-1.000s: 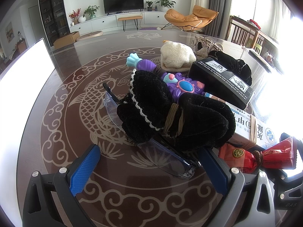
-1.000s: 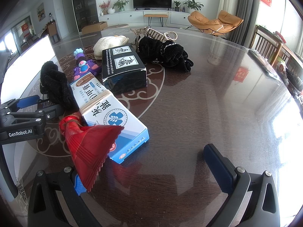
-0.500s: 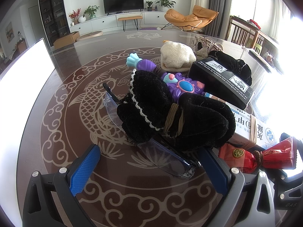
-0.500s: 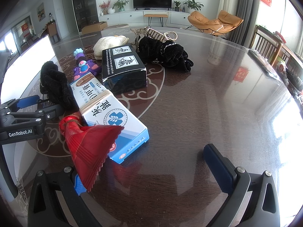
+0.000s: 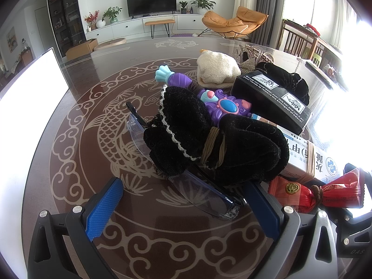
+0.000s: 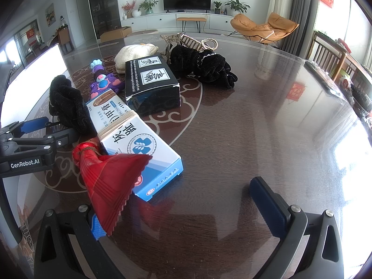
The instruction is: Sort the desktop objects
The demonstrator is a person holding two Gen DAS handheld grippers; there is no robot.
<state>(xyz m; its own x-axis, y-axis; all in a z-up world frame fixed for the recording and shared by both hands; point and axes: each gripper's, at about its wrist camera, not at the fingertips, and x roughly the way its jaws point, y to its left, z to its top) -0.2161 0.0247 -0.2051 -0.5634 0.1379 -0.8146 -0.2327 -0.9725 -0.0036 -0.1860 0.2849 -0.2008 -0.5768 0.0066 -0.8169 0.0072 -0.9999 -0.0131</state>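
Observation:
My left gripper [image 5: 183, 209] is open, its blue pads either side of clear safety glasses [image 5: 204, 193] that lie under a black velvet bundle [image 5: 209, 144] tied with a rubber band. A purple toy [image 5: 220, 107] lies just behind the bundle. My right gripper [image 6: 181, 216] is open too. A red snack packet [image 6: 111, 181] covers most of its left finger, and the packet's far end rests by a white-and-blue box [image 6: 139, 144]. In the right wrist view, the left gripper [image 6: 53, 127] reaches in beside the black bundle [image 6: 69, 107].
A black box [image 6: 151, 81], a cream knitted pouch [image 6: 134, 53], a second black velvet piece [image 6: 202, 65] and beaded jewellery [image 6: 193, 39] lie farther back on the round dark table [image 6: 255, 127]. A white panel [image 5: 30, 93] stands at the left edge.

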